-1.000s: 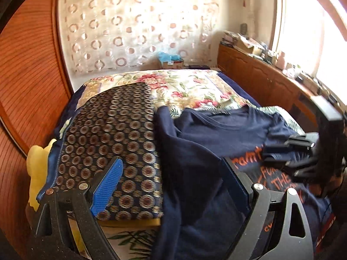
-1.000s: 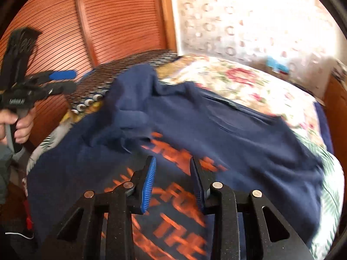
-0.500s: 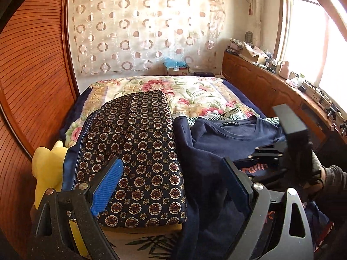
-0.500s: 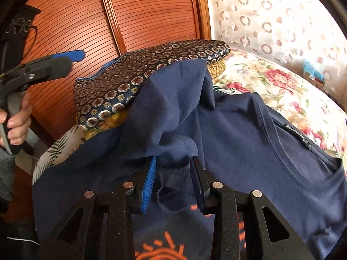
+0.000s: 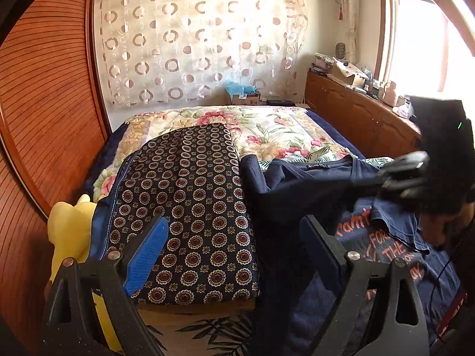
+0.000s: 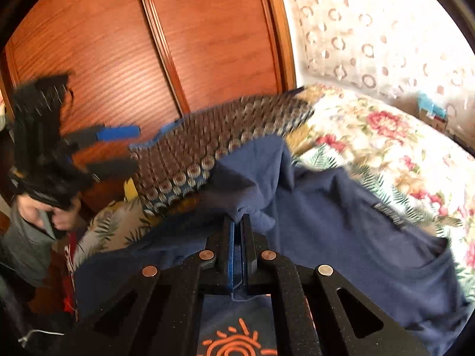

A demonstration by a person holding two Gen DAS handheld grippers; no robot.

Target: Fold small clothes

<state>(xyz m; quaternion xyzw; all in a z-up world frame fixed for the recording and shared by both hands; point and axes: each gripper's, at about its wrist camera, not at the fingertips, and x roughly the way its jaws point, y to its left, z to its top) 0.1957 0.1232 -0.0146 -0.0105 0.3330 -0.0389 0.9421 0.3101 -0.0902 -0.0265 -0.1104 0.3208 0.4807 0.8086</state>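
Navy cotton t-shirt with orange lettering (image 5: pixel 314 190) is spread on the near right part of the floral-quilted bed (image 5: pixel 267 130), and its left sleeve is draped up against the dark cushion with the round medallion pattern (image 5: pixel 190 207). Right claw (image 6: pixel 237 222) is pinched together on a bunched bit of that sleeve, and only a small nub of fabric sticks out past the tips. Left claw (image 5: pixel 234 249) is spread wide apart and holding nothing, hovering over the near edge of the cushion.

My worry: that grip looks thin, so a quick tug could let the sleeve slip out. The sleeve also leans on the cushion, so dragging it across might snag there or pull the whole shirt crooked. With one side unpinned, I'd guess the fold ends up lopsided
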